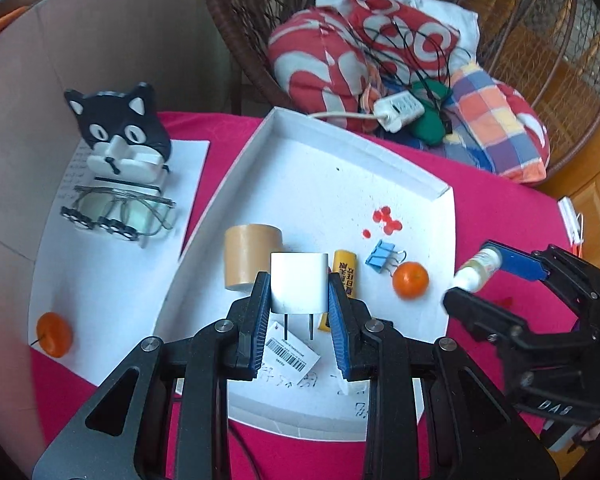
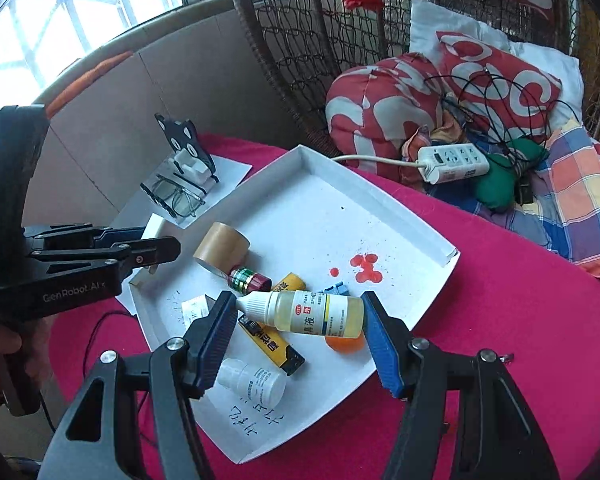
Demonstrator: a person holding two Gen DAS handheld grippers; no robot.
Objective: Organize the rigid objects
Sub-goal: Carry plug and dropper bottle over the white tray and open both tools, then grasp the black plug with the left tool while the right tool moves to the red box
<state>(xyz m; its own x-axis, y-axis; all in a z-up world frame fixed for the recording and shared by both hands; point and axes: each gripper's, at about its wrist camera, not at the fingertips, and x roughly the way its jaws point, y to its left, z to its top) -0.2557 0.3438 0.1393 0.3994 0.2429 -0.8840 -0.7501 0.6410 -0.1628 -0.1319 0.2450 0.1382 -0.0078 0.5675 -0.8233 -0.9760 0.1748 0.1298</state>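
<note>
Left claw (image 1: 299, 288) clamps white plug (image 1: 299, 282) above tray (image 1: 400, 184).

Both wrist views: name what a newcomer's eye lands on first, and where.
The left hand-held gripper holds a white plug over the white tray, and the right hand-held gripper holds a dropper bottle crosswise there too. Red blots stain the tray's floor; a cat stand with glasses sits to its left.
</note>
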